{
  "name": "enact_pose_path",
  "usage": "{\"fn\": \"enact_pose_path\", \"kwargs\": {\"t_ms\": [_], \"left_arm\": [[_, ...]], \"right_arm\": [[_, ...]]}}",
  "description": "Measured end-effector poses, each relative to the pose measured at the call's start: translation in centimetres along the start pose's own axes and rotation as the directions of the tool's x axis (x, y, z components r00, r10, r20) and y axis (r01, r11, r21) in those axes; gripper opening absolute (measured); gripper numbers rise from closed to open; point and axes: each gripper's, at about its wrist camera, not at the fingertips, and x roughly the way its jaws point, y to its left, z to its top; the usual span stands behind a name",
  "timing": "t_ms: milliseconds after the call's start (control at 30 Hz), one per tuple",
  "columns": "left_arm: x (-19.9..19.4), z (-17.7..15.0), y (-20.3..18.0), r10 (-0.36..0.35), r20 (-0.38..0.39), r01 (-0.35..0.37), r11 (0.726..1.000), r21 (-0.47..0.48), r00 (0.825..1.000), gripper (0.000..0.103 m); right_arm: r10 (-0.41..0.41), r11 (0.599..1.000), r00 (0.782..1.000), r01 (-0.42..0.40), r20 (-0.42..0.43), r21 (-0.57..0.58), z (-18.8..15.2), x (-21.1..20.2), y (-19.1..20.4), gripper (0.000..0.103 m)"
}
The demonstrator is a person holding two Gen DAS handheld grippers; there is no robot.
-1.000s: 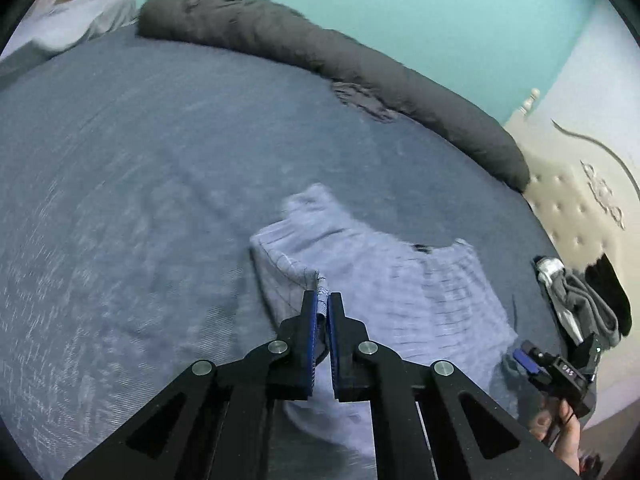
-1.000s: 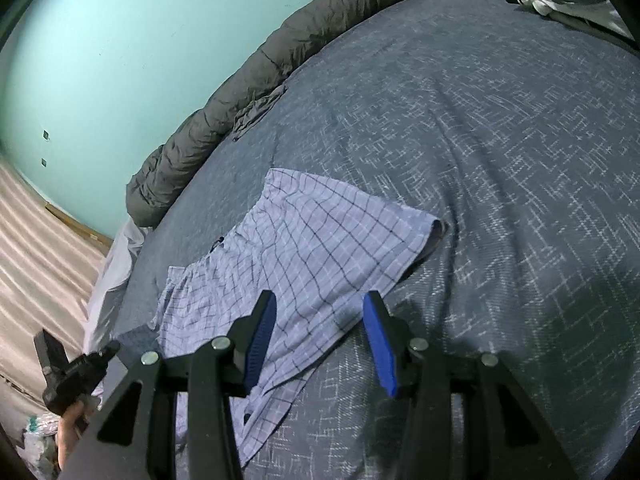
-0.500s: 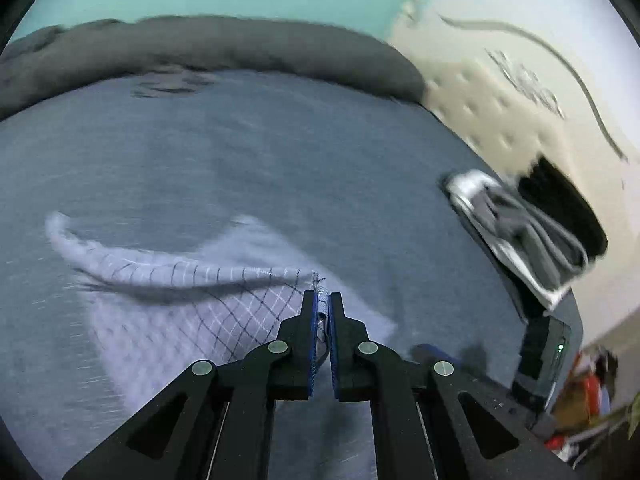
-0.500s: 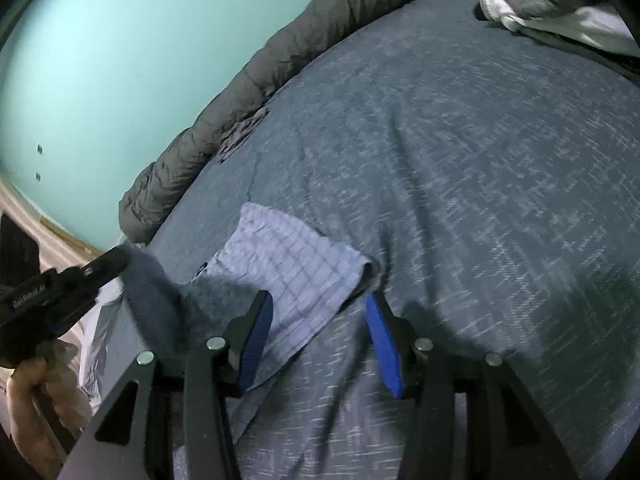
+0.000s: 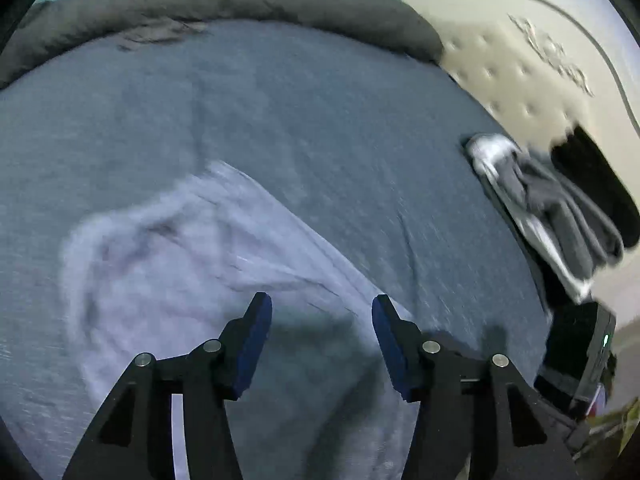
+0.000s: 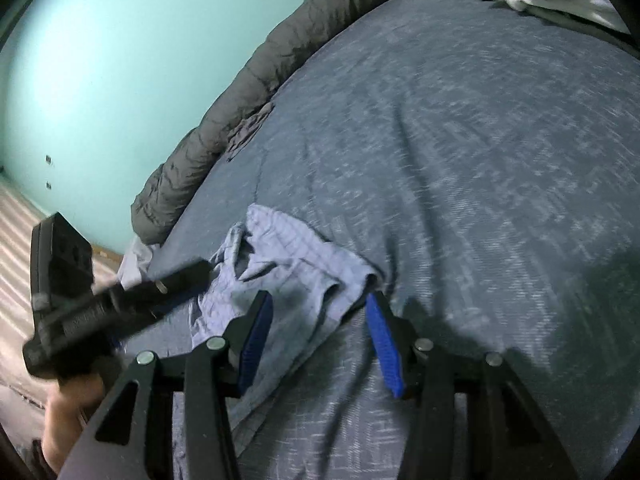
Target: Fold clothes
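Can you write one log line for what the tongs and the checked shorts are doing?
left tongs: open, above shorts | right tongs: open, empty | checked shorts: rumpled, lying on bed | step: fold unfinished

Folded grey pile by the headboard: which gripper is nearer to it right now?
Right. The right gripper sits just below the grey pile; the left gripper hangs over the checked garment.

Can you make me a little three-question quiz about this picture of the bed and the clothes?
1. True or false: the left gripper is pinching the pale blue checked garment.
2. Which colour is the wall behind the rolled dark grey duvet? A) teal B) red C) yellow
3. Fill in: both grippers have ____ finger pads.

Key: 1 false, its jaws stand open above the cloth. 2 A. 3 blue; the right gripper is open too.
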Motion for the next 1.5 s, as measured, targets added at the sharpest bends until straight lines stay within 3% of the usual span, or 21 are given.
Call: {"fn": "enact_pose_path", "kwargs": {"t_ms": [167,333,467,867,1033,1200,1267,1400,1467,1500], "left_arm": [[-1.2,2.6,4.4,0.129,0.047,-0.129,0.992,-0.02,0.99,0.056],[-0.5,4.5,6.9,0.195,0.026,-0.195,0.981,0.015,0.981,0.056],[1.5,5.4,7.2,0.22,-0.009,-0.22,0.975,0.036,0.975,0.056],[5.0,5.6,6.7,0.22,-0.049,-0.217,0.974,0.067,0.974,0.056],[5.4,5.6,6.7,0.235,-0.046,-0.231,0.97,0.078,0.971,0.056],[5.7,5.5,6.8,0.246,-0.048,-0.241,0.967,0.087,0.968,0.053],[5.9,5.5,6.9,0.245,-0.05,-0.24,0.967,0.087,0.968,0.043],[5.8,5.5,7.0,0.238,-0.043,-0.233,0.968,0.094,0.97,0.037],[5.7,5.5,7.0,0.232,-0.038,-0.227,0.969,0.095,0.972,0.022],[5.6,5.5,7.0,0.231,-0.034,-0.227,0.969,0.096,0.972,0.021]], "right_arm": [[-0.022,0.999,1.0,0.022,-0.011,-0.024,0.2,1.0,0.5,0.05],[-0.041,0.998,0.999,0.041,-0.022,-0.038,0.3,2.2,0.8,0.05],[-0.063,0.994,0.998,0.06,-0.026,-0.09,0.2,3.2,1.8,0.05],[-0.107,0.989,0.992,0.1,-0.062,-0.105,0.3,5.1,1.7,0.05],[-0.108,0.986,0.992,0.099,-0.062,-0.135,0.4,5.4,2.4,0.025],[-0.125,0.983,0.99,0.113,-0.071,-0.146,0.3,5.9,2.4,0.008],[-0.133,0.981,0.989,0.122,-0.069,-0.149,0.3,5.9,2.4,0.005],[-0.135,0.98,0.989,0.125,-0.056,-0.152,0.3,5.6,2.5,0.002],[-0.136,0.98,0.989,0.126,-0.051,-0.153,0.3,5.4,2.5,0.002],[-0.135,0.98,0.99,0.125,-0.051,-0.153,0.3,5.4,2.6,0.002]]}}
